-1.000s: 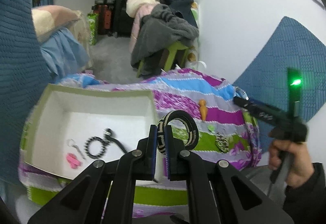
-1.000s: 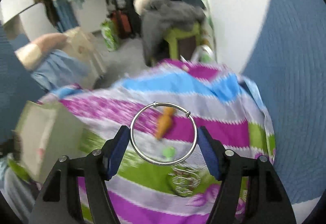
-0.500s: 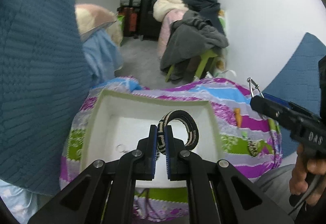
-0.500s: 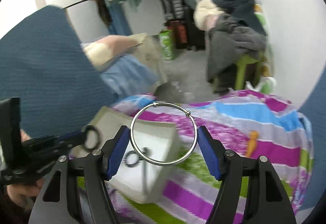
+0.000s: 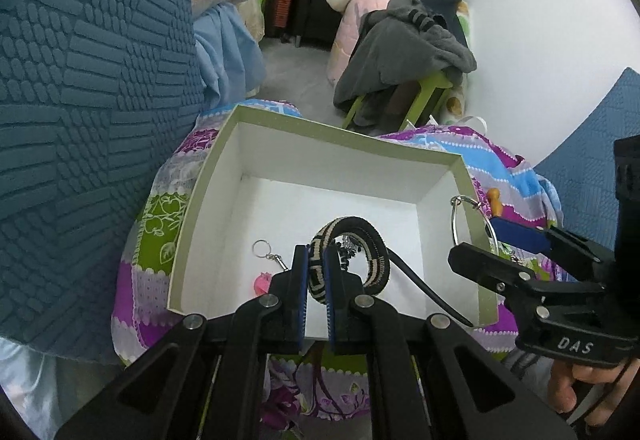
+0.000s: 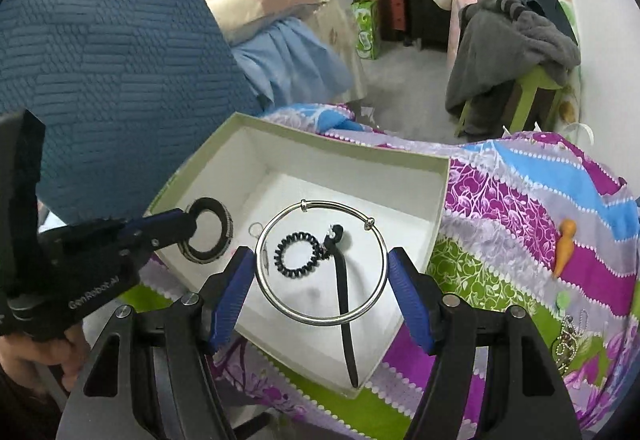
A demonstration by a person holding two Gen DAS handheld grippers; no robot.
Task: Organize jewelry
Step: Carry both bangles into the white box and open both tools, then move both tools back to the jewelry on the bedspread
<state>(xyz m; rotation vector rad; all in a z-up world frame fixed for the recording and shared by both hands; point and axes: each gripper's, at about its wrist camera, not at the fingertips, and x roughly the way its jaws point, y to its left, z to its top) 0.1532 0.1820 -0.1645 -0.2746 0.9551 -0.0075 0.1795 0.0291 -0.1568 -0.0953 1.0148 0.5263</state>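
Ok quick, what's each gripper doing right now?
Left gripper: shut on the woven bangle, over the box.
Right gripper: shut on the silver bangle, also over the box.

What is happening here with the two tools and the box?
A person is sorting jewelry into a white box that sits on a patterned cloth. The left tool is shut on a woven bangle, the right tool on a silver hoop; both hang over the open box. Inside lie a coiled black tie, a black strap, a key ring and a small pink piece. An orange charm is on the cloth.
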